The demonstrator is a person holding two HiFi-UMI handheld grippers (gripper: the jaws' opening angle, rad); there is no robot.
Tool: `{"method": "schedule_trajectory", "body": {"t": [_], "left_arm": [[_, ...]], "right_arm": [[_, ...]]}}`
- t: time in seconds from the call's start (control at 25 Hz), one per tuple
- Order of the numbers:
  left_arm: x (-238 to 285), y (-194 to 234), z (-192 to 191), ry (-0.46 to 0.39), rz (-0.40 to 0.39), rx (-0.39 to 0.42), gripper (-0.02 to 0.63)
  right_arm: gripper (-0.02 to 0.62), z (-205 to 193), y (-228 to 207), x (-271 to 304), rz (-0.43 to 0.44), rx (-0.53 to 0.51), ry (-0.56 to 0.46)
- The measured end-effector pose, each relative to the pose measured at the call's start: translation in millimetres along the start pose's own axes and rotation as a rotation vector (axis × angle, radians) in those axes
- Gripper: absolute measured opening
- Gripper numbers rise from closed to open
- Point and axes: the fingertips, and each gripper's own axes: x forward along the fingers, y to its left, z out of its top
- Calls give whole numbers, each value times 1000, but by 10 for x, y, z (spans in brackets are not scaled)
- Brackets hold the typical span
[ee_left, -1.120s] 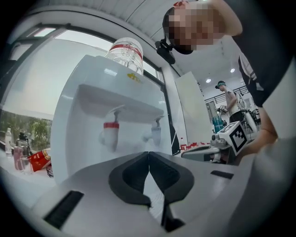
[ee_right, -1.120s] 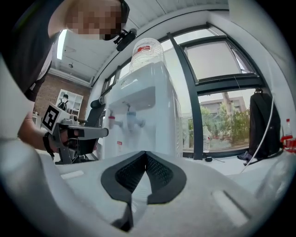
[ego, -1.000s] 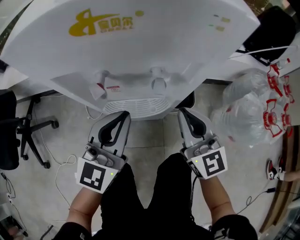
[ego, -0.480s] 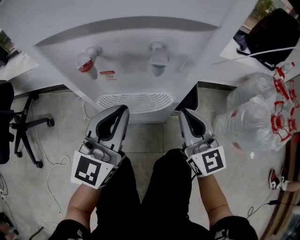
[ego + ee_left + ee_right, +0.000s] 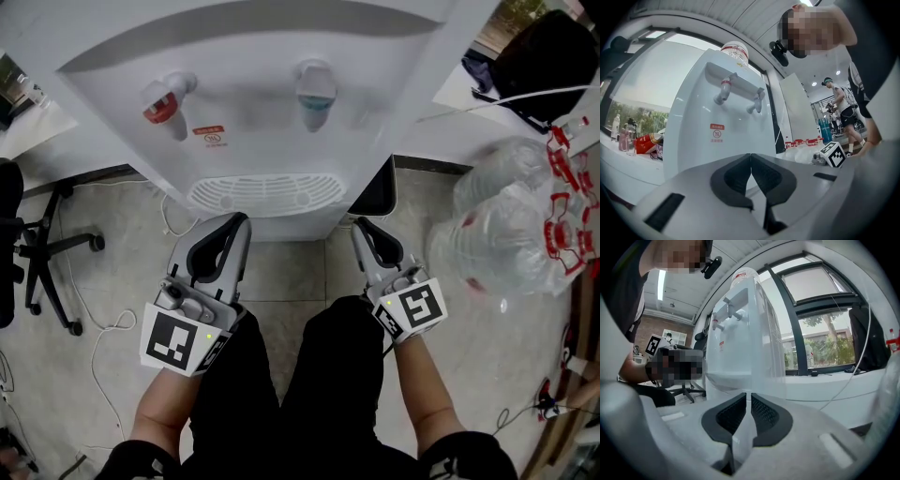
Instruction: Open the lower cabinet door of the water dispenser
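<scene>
The water dispenser (image 5: pixel 272 56) is white all over, with a red tap (image 5: pixel 159 101) at the upper left of the frame and a pale blue-green tap (image 5: pixel 316 94) to its right. A small red-and-white sticker (image 5: pixel 212 136) sits below the red tap. The drip grille (image 5: pixel 265 192) is white with a pattern of thin slots. The left tool (image 5: pixel 242 218) is grey with black inner pads and bears a black-and-white square marker. The trousers (image 5: pixel 328 394) are black and the floor (image 5: pixel 122 272) is pale beige tile. At the right edge, clear bottles (image 5: pixel 497 234) carry red-and-white labels. The chair (image 5: pixel 7 234) at the left edge is black.
</scene>
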Motion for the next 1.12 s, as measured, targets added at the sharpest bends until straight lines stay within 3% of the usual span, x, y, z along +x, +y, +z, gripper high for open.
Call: {"method": "schedule_trajectory", "body": {"t": [0.16,0.6,0.92,1.12], "left_arm": [[-55,22,-28,5,12,-17,9],[-113,113,24,8,23,60,9],[-140,138,41,18,38,50,9],[-196,60,33,26,-20,40,9]], "right_arm": [[21,-142,-53,69,8,-2,30],[74,-419,-171,224,3,17,47],[209,-581,-253,389,11,30,81],[282,-603,-293,463,7,22,64]]}}
